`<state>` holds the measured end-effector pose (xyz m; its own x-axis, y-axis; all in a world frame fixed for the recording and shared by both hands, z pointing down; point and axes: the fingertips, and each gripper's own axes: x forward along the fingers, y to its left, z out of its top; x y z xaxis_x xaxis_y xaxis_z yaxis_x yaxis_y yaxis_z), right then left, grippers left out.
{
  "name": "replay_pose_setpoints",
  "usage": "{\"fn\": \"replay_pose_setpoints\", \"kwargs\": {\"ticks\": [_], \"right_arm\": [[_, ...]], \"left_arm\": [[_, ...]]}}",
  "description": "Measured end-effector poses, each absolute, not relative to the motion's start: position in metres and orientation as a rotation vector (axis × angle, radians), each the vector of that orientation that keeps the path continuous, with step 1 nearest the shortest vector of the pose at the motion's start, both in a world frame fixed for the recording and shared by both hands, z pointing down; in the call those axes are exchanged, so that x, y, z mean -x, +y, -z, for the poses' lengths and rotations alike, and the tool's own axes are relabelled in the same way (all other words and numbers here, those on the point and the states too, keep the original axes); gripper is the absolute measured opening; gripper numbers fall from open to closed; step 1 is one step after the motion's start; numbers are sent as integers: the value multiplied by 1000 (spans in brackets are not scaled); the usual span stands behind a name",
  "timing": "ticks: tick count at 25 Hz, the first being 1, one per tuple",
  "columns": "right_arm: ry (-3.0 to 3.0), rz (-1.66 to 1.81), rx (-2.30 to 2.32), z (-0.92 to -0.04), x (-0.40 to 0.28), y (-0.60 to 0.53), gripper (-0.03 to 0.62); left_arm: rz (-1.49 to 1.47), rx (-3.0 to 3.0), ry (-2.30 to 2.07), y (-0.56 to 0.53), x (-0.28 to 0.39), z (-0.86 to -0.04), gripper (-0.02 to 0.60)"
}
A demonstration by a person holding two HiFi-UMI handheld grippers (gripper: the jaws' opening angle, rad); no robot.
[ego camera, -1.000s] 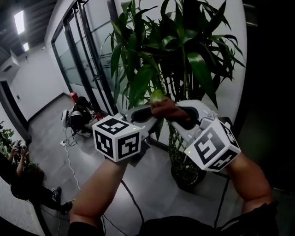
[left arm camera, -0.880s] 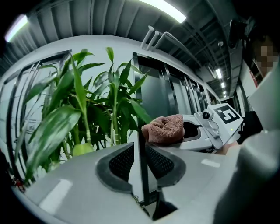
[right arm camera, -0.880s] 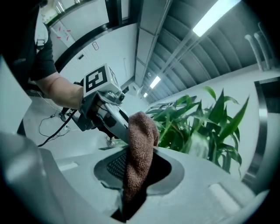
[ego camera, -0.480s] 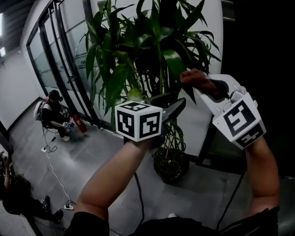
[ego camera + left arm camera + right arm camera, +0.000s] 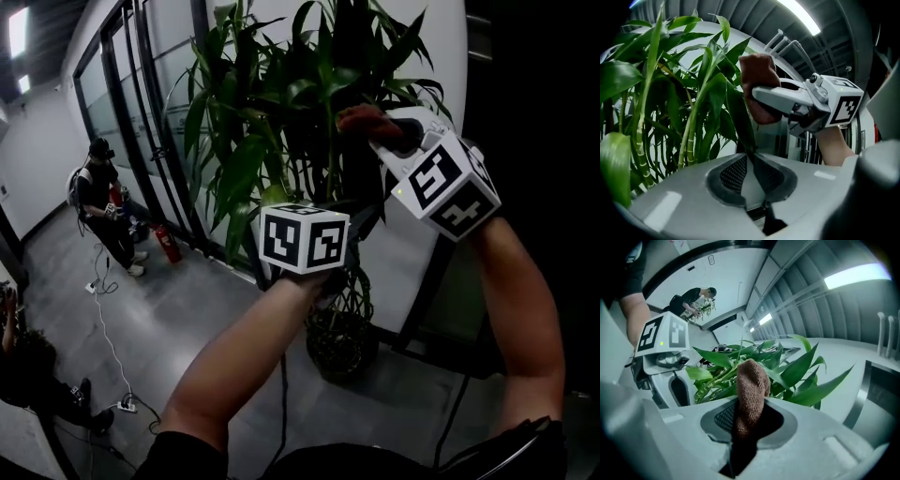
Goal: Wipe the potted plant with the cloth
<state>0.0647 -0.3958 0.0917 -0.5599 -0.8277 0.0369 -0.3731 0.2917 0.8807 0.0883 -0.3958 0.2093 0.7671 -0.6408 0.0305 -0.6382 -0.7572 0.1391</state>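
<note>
The potted plant (image 5: 309,84), tall with long green leaves, stands in a dark round pot (image 5: 339,342) on the floor. My left gripper (image 5: 367,212) reaches level into the foliage. Its jaws (image 5: 750,157) are closing, and their tips pinch the base of a dark green leaf (image 5: 738,117). My right gripper (image 5: 389,133) is higher and to the right, shut on a brown cloth (image 5: 366,119). The cloth (image 5: 751,385) sticks out of the jaws (image 5: 745,416) and rests against the upper leaves. In the left gripper view the cloth (image 5: 757,79) sits just above the pinched leaf.
A glass partition (image 5: 141,112) runs along the left, with a white wall (image 5: 412,253) behind the plant. A person (image 5: 98,202) stands by the glass near a red extinguisher (image 5: 169,244). Cables (image 5: 112,356) lie on the grey floor. Another person (image 5: 28,375) is at lower left.
The right gripper has risen with the cloth to the plant's upper right. The left gripper let go of the earlier leaf, moved right and took hold of another one.
</note>
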Motion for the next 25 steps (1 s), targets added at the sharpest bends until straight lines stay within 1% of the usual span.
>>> {"fn": "replay_pose_setpoints", "kwargs": {"ticks": [1, 2, 5, 9, 20, 25], "right_arm": [[-2074, 1236, -1051, -85, -61, -396, 69], [-2072, 1258, -1028, -79, -57, -397, 69], [-2027, 1314, -970, -70, -47, -406, 69], [-2004, 1339, -909, -74, -42, -419, 69], [-2087, 1312, -754, -135, -37, -396, 69], [-2162, 1203, -684, -161, -43, -385, 69]], "left_arm": [[37, -2808, -1023, -396, -90, -209, 33], [45, -2794, -1009, -395, -93, -209, 20], [57, -2764, -1000, -393, -99, -211, 18], [38, -2780, -1107, -390, -96, -205, 17], [-36, -2769, -1225, -380, -85, -211, 17], [-52, -2763, -1248, -378, -80, -216, 17]]}}
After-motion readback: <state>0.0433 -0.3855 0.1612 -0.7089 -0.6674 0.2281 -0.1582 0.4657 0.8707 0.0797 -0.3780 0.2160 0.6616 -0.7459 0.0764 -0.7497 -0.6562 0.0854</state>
